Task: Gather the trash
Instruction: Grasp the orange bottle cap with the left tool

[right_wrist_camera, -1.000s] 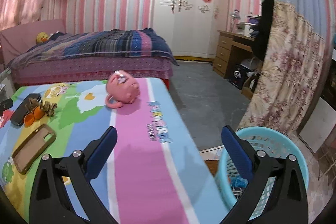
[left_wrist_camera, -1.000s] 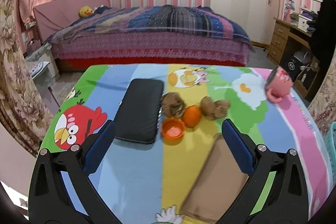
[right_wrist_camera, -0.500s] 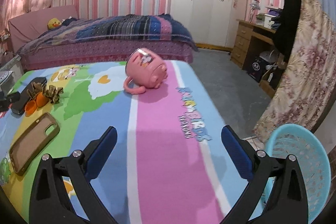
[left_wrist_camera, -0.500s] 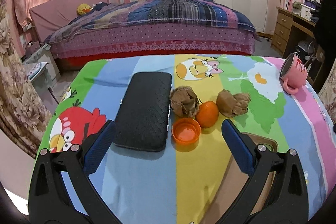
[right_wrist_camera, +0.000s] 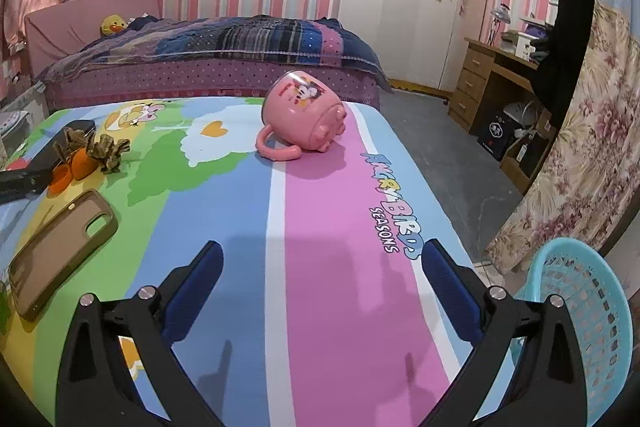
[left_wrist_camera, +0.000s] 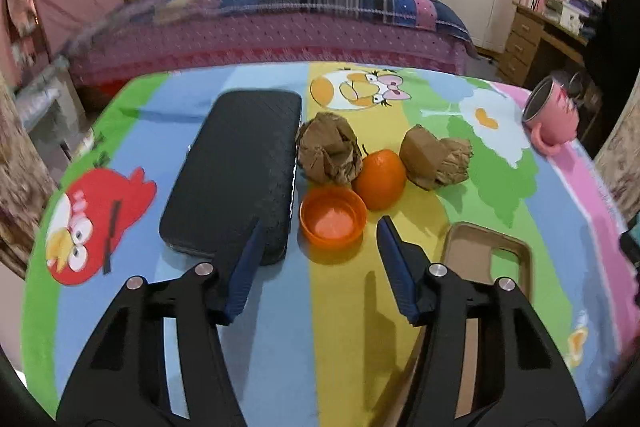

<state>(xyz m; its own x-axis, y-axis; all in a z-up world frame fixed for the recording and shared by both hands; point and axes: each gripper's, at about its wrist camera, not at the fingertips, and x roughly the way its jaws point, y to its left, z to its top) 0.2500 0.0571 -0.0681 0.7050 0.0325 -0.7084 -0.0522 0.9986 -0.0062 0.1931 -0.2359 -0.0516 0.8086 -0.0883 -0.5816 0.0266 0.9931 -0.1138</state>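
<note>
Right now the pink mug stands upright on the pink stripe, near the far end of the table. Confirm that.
Not quite. The pink mug lies tipped on its side, handle resting on the cloth, as the right wrist view shows. It is on the pink stripe near the far end of the table.

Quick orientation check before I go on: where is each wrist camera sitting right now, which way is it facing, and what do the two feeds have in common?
Left wrist: on the left tool, angled down at the table's orange cap, orange, two paper wads and black case; its closing fingers show, nothing between them.
Right wrist: on the right tool, facing along the pink stripe toward the tipped pink mug, blue basket at right; open fingers show.
Shared: mug, phone case, cap, orange, wads, bed.
</note>
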